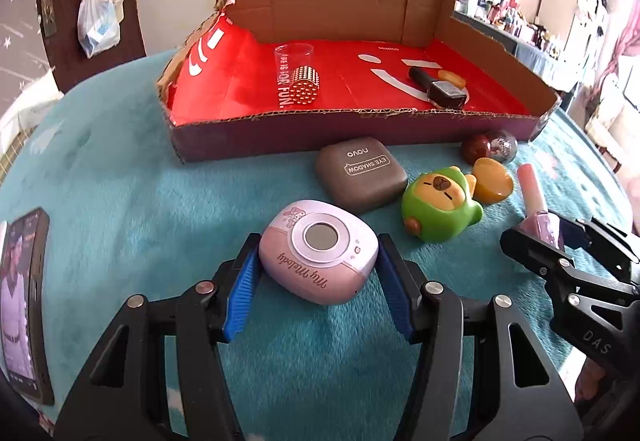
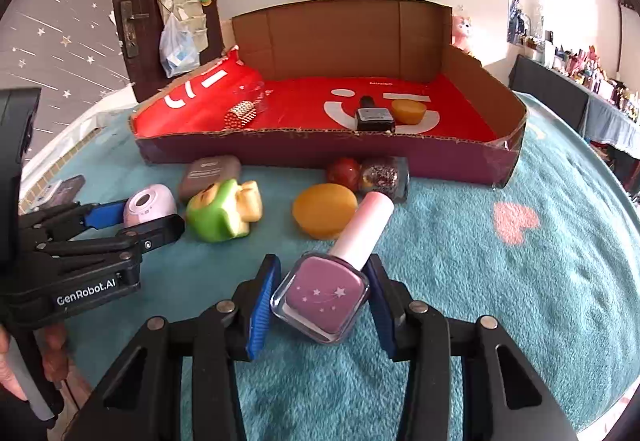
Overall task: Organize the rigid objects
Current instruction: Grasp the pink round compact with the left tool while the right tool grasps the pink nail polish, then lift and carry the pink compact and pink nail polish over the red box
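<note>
In the left wrist view, your left claw (image 1: 318,277) sits at lower centre with its blue pads against both sides of the pink My Melody case (image 1: 318,253), which rests on the teal blanket (image 1: 120,201). Above it lie the grey eye shadow compact (image 1: 360,175) and the green capybara toy (image 1: 440,205). The cardboard tray (image 1: 360,133) fills the upper middle of the frame.

In the right wrist view, your right claw (image 2: 322,297) at lower centre is clamped on the purple nail polish bottle (image 2: 324,297), its pink cap pointing up and right. The orange soap (image 2: 324,211) lies just above, and your left claw (image 2: 132,225) is at the left edge.
</note>
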### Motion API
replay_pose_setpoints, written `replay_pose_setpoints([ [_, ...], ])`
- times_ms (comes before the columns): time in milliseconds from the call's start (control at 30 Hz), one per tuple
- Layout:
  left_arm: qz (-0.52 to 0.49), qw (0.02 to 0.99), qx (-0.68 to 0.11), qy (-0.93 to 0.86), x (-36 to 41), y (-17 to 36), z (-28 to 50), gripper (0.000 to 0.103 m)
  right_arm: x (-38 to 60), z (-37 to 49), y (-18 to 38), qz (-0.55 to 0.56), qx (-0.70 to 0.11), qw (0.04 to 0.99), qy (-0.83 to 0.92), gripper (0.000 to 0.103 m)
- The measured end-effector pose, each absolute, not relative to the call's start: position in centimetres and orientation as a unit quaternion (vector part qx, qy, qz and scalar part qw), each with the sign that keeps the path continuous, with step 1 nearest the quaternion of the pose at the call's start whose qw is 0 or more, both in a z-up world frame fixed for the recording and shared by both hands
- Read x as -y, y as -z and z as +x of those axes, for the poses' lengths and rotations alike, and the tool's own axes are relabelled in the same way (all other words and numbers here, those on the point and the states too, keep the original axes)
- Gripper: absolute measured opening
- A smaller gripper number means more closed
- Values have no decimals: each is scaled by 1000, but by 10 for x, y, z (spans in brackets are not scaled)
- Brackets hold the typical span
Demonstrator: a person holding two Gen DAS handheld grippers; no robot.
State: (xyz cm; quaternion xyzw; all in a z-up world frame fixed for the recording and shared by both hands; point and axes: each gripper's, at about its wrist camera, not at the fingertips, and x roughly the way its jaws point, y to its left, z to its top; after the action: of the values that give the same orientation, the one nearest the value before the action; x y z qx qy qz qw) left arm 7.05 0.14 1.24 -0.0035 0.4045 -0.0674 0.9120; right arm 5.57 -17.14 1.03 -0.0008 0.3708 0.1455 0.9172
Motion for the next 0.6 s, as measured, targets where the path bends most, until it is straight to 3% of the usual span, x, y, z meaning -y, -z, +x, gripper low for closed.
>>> replay_pose_setpoints([
  [600,-16,921,-377,100,7,-39,55,54,173,45,-42,28,-344,917,-199,46],
])
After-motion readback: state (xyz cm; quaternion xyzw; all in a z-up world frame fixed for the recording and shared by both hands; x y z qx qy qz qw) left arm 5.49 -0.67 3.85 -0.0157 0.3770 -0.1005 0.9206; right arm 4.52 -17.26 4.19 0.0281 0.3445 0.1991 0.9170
